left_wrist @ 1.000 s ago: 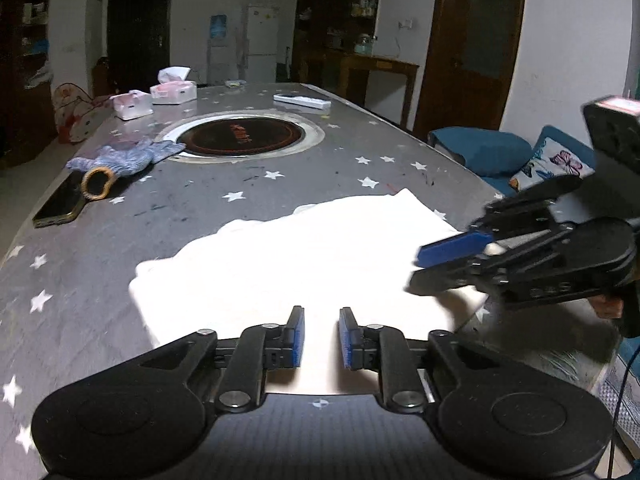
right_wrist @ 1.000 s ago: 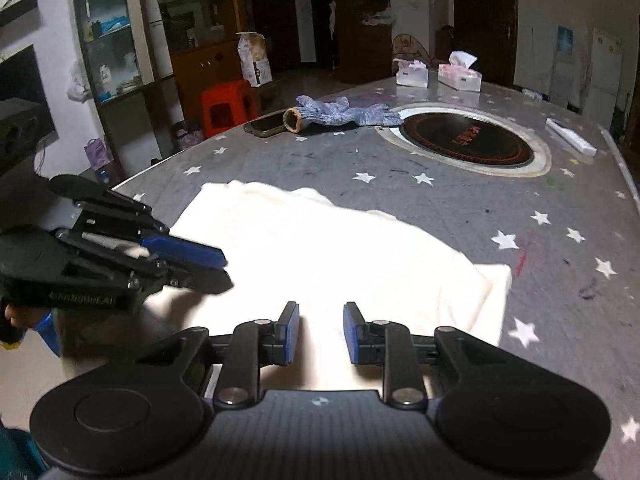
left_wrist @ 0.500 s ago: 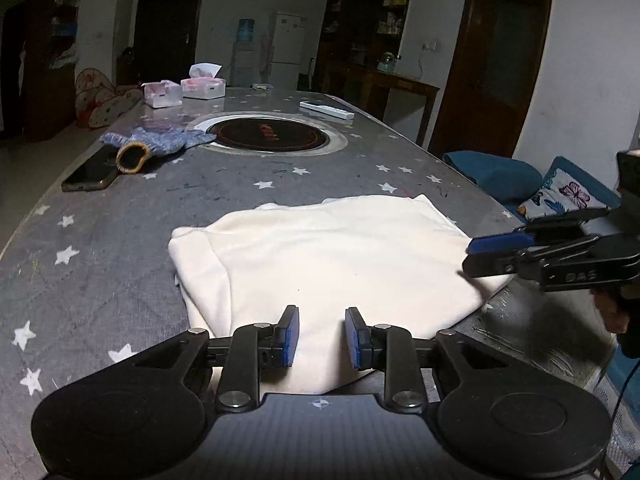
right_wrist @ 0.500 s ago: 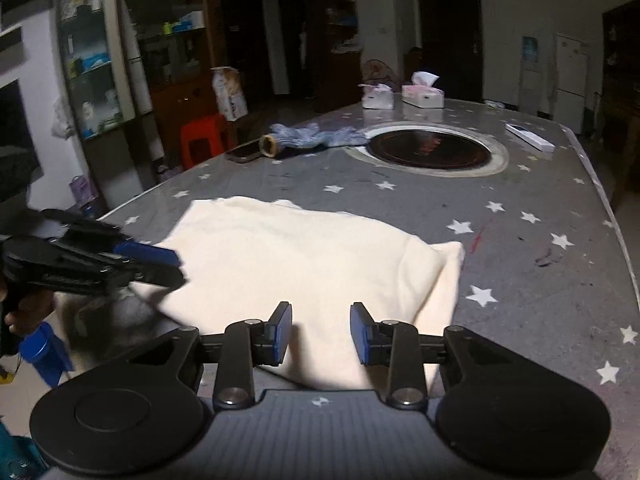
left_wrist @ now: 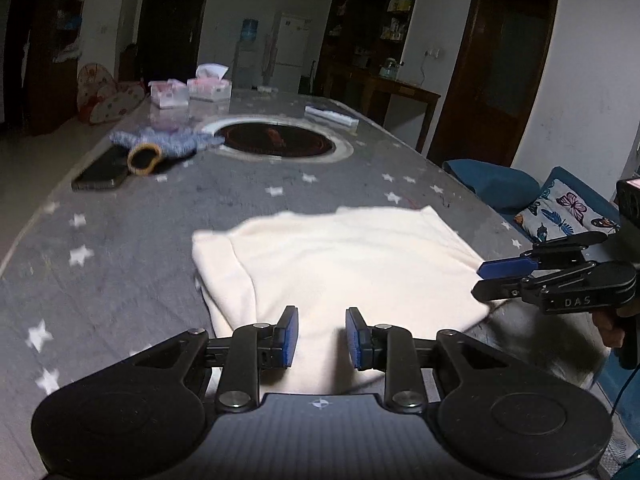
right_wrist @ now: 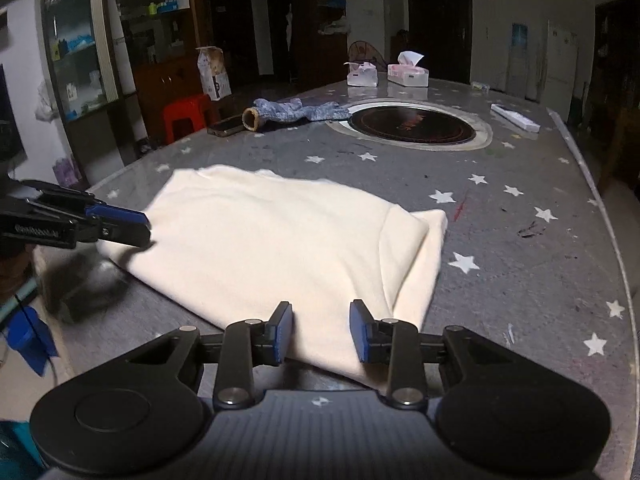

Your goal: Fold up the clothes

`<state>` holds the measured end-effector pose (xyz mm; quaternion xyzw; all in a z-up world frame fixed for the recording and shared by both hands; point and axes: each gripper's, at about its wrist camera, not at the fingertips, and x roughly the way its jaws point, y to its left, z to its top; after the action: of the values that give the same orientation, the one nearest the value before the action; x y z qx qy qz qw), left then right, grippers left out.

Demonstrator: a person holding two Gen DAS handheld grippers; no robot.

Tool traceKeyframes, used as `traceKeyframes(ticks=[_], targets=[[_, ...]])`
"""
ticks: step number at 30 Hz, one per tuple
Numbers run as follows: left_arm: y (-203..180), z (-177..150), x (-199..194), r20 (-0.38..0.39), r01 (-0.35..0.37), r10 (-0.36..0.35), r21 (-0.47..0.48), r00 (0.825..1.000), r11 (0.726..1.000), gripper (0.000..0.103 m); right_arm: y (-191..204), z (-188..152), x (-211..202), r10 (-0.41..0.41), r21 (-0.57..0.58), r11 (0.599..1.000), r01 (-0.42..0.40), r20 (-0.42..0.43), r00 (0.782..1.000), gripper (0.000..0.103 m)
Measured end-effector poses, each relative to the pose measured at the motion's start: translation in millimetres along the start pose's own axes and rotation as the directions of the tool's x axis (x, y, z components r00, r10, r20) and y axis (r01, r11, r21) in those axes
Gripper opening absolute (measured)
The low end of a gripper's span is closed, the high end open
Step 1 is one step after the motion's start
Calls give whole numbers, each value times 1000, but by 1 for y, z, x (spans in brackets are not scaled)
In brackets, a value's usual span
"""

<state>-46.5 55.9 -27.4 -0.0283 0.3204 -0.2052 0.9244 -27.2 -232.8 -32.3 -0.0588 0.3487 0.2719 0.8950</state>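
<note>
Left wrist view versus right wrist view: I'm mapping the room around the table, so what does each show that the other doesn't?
Only the left wrist view shows the blue sofa with a butterfly cushion off the table's edge. Only the right wrist view shows the red stool and glass-fronted shelves. Both show the cream garment folded on the starred table, the black round inset, the phone, the tissue boxes, and the open left gripper and right gripper.

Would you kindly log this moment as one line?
garment: cream cloth folded on table | left gripper: open, empty | right gripper: open, empty
</note>
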Motion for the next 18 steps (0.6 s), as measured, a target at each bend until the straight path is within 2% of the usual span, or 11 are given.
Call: traceKeyframes(ticks=[6, 10, 13, 16, 18], targets=[[8, 20, 18, 9, -13, 13, -14, 1000, 1000, 28, -4, 26, 15, 25, -3, 1000, -25, 29, 999, 32], [22, 21, 37, -29, -47, 46, -43, 999, 998, 28, -10, 27, 31, 18, 10, 1000, -18, 14, 1000, 32], [32, 20, 40, -39, -99, 98, -38, 994, 994, 28, -16, 27, 42, 12, 23, 1000, -12, -1, 1000, 32], [40, 20, 33, -28, -86, 84, -73, 996, 994, 28, -20, 27, 37, 7, 38, 999, -7, 1, 1000, 32], [40, 19, 29, -16, -105, 104, -68, 994, 992, 28, -22, 29, 33, -8, 42, 999, 7, 7, 1000, 32]])
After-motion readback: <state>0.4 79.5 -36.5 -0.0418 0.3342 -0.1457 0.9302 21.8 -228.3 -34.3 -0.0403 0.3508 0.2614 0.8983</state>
